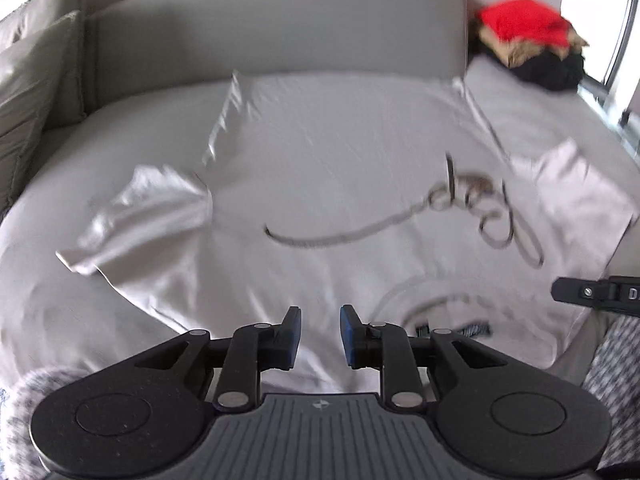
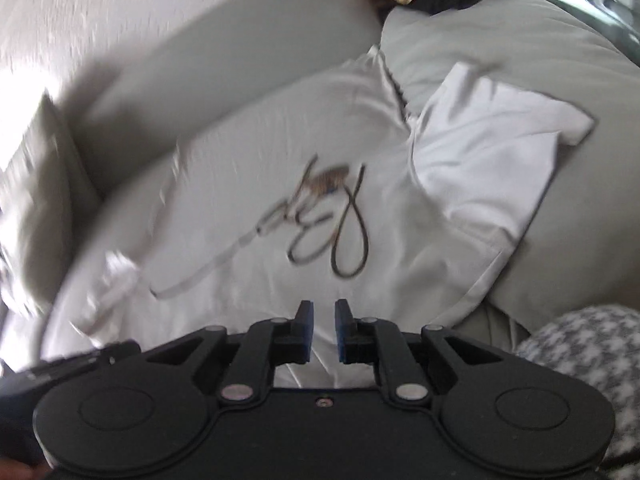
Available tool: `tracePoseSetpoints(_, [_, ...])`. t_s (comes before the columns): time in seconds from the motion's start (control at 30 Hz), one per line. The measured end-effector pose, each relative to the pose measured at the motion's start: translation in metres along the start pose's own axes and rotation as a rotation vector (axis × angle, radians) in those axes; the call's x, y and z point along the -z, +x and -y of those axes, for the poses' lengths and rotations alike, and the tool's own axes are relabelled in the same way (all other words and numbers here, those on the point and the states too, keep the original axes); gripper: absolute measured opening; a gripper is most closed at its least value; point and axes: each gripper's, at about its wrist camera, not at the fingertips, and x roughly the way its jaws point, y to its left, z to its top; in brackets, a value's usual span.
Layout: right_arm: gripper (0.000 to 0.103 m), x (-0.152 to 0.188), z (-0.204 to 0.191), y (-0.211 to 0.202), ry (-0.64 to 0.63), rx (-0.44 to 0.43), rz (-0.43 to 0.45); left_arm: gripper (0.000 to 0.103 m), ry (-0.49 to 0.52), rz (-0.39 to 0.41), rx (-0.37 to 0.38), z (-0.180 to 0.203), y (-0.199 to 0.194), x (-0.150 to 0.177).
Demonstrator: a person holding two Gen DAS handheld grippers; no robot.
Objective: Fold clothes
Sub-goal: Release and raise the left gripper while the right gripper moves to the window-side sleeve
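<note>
- White T-shirt (image 1: 320, 168) lies spread flat, print side up, on a grey sofa seat (image 1: 60, 184); it fills the middle of the left wrist view, collar toward the bottom edge.
- Dark script print (image 1: 460, 208) sits right of centre on the shirt.
- One sleeve (image 1: 140, 216) lies out at centre left, creased; the other sleeve (image 1: 576, 188) lies at the right edge.
- Left tongs (image 1: 320, 338), bottom centre: blue pads slightly apart, nothing between them, over the shirt's collar end.
- Right tongs (image 2: 321, 330), bottom centre of the right wrist view: narrow gap between pads, nothing pinched, shirt fabric beyond them.
- Part of the right tongs' black body also shows at the right edge of the left wrist view.
- Pile of clothes (image 1: 528, 36), red over tan and black, upper right on the seat, well apart from the shirt.
- Cushions (image 1: 36, 80) stand at upper left.
- Both views are motion-blurred.
</note>
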Motion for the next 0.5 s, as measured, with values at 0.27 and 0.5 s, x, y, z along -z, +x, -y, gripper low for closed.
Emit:
tracePoseSetpoints(0.27, [0.012, 0.028, 0.016, -0.026, 0.007, -0.032, -0.089, 0.023, 0.051, -0.062, 0.031, 0.009, -0.021, 0.023])
tracePoseSetpoints(0.5, [0.025, -0.001, 0.070, -0.064, 0.293, -0.136, 0.159, 0.039, 0.065, -0.021, -0.001, 0.013, -0.036, 0.004])
